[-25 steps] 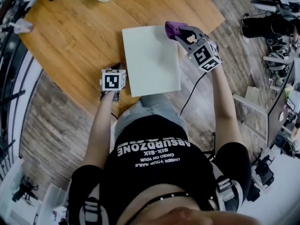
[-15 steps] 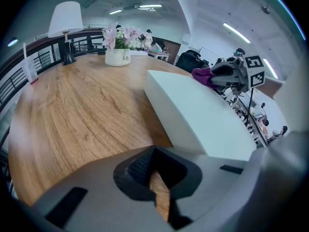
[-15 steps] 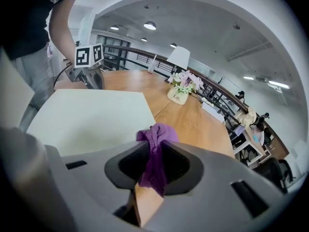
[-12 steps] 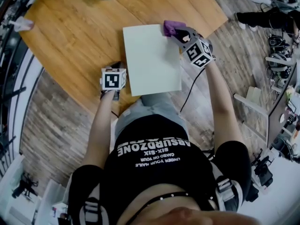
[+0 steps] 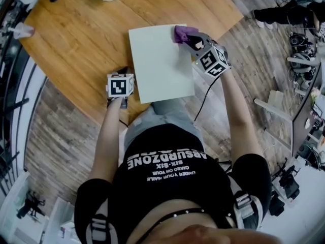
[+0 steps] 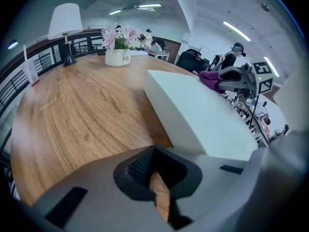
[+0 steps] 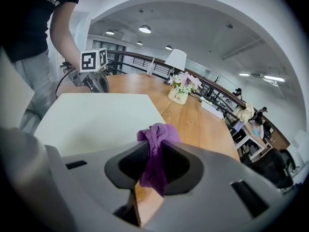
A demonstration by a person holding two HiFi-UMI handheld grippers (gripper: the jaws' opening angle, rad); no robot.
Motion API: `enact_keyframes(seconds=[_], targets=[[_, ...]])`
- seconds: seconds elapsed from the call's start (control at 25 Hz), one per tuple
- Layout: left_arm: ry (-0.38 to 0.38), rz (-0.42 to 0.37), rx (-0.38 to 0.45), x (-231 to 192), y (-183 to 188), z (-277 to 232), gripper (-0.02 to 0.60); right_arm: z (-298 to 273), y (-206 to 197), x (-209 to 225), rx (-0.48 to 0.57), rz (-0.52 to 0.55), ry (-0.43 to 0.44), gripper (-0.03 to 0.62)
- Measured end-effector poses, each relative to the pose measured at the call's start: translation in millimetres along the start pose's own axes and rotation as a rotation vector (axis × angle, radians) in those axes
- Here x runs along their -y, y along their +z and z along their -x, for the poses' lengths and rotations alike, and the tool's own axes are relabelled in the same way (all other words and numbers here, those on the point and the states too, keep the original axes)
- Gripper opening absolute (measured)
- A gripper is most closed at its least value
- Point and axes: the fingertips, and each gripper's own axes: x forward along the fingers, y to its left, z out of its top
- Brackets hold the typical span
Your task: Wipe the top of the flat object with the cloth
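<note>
A white flat object (image 5: pixel 160 65) is laid on the round wooden tabletop (image 5: pixel 76 39), close to its near edge, and its near right corner appears to reach out past that edge. A purple cloth (image 5: pixel 182 33) is pinched firmly between the jaws of the right gripper (image 5: pixel 189 37). In the right gripper view a bunched fold of the cloth (image 7: pixel 157 135) is seen standing up out of the closed jaws, and the rest hangs below them. The cloth is held at the far right corner of the flat object and seems to be touching its top there (contact cannot be fully confirmed from above).

The left gripper (image 5: pixel 124 72) is kept over the tabletop just beside the left edge of the flat object, apart from it. Its jaws are drawn together with nothing between them, only wood grain showing behind.

No smear or streak is shown on the pale top, so the wiped part cannot be told from the unwiped. With the cloth at one corner, nearly the whole top is judged to be left: the strokes toward the left edge and back to the near edge.
</note>
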Motion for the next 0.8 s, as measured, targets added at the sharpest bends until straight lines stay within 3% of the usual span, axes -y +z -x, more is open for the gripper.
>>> enact_keyframes(seconds=[0.8], targets=[[0.001, 0.001, -0.003, 0.9, -0.8, -1.3, 0.014, 39.9, -11.2, -62.3, 0.015, -0.079, -0.012, 0.094]])
